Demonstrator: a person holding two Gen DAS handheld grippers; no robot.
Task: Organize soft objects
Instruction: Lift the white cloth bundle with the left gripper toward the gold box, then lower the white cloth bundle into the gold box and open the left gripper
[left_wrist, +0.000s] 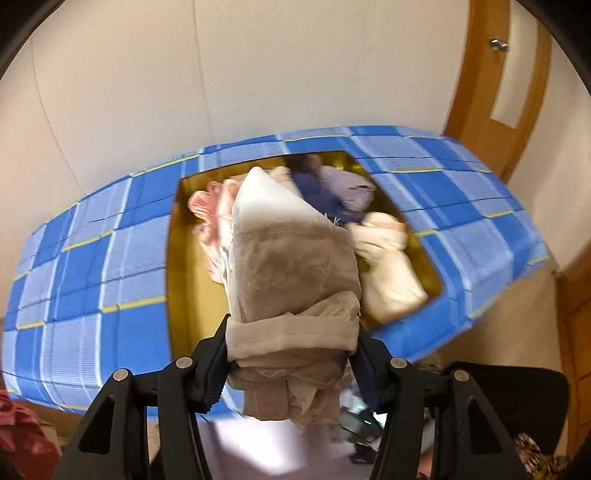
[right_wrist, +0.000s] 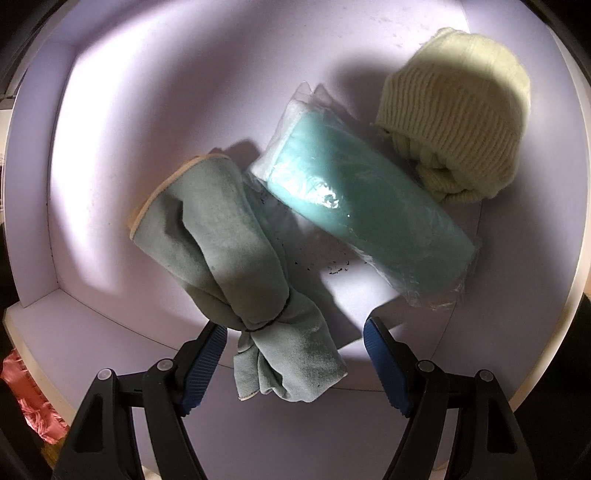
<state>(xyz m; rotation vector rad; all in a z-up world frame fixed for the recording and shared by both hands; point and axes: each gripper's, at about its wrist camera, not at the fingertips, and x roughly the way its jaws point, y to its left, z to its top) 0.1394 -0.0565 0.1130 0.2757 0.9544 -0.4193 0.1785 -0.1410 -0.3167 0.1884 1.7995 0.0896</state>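
A blue plaid-covered storage box (left_wrist: 92, 266) sits below, its opening crammed. The left gripper (left_wrist: 291, 356) is clamped on a rolled beige cloth bundle (left_wrist: 295, 273) above it (aim for the bare left gap). The right gripper (right_wrist: 295, 354) hangs open over a tied grey-green cloth roll (right_wrist: 229, 258).

No readable text, labels, brands or numbers in either view.

Left view bright, motion-blurred; right view dim, central glare, hard shadows, fisheye-warped edges
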